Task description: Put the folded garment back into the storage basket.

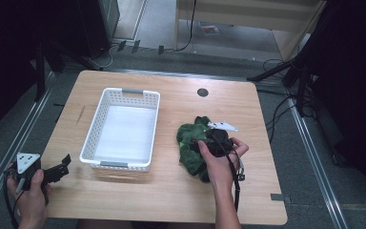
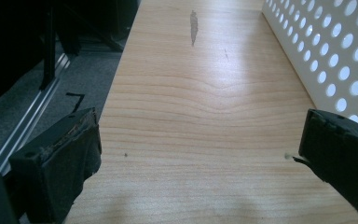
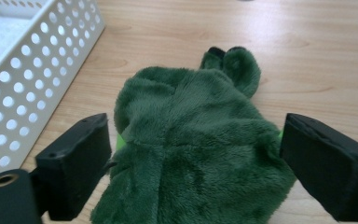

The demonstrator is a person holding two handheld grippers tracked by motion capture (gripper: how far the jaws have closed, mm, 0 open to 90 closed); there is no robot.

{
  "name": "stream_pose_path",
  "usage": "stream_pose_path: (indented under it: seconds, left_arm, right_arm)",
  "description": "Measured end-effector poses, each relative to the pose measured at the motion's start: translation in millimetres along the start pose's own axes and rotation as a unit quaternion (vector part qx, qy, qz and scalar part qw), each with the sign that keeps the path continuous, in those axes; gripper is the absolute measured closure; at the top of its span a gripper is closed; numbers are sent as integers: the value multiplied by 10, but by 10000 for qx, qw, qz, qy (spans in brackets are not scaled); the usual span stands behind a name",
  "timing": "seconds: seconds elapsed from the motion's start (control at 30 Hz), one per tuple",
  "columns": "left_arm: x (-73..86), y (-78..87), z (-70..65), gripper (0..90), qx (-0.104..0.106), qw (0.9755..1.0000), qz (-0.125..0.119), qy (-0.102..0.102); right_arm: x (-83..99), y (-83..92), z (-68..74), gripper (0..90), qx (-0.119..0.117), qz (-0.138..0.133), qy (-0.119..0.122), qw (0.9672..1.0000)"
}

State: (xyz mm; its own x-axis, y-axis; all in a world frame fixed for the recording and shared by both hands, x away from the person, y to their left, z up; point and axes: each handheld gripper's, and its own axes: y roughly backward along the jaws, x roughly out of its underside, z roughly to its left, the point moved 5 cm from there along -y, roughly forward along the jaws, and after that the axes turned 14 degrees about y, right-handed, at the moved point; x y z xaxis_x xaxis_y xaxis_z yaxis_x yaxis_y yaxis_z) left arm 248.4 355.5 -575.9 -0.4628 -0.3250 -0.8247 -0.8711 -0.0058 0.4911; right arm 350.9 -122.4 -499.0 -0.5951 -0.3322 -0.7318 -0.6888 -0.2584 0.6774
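Here, the right gripper [image 3: 193, 161] hovers over a green plush toy [image 3: 191, 144] lying on the bench [image 1: 171, 191] right of the white basket [image 1: 95, 126], jaws spread astride its long axis (not pinching). The left gripper [image 2: 200, 154], also spread, waits well apart.
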Motion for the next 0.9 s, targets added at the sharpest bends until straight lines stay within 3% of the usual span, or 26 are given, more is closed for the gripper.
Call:
stream_pose_path:
  seconds: [0.03, 0.13, 0.3, 0.4, 0.57, 0.8, 0.9]
  left_arm:
    - [0, -2, -2, 0, 8, 10000, 1, -5]
    - [0, -5, -8, 0, 20, 10000, -6, -11]
    - [2, -6, -14, 0, 37, 10000, 10, -4]
    - [3, -9, -21, 0, 48, 10000, 24, -11]
    - [5, -9, -26, 0, 55, 10000, 31, -27]
    - [7, -10, -30, 0, 74, 10000, 39, -17]
    - [6, -11, -28, 0, 83, 10000, 55, -3]
  right_arm:
    - [4, -58, 22, 5, -140, 140, -48, 9998]
    - [12, -121, 48, 0, -167, 287, -65, 9994]
    - [37, -279, 60, 0, 84, 659, -260, 9975]
    - [50, -337, 73, 0, 67, 754, -335, 9966]
    - [65, -432, 115, 0, 46, 835, -263, 9961]
    - [122, -632, 143, 0, 262, 1070, -276, 9935]
    - [152, -681, 154, 0, 245, 1144, -269, 9928]
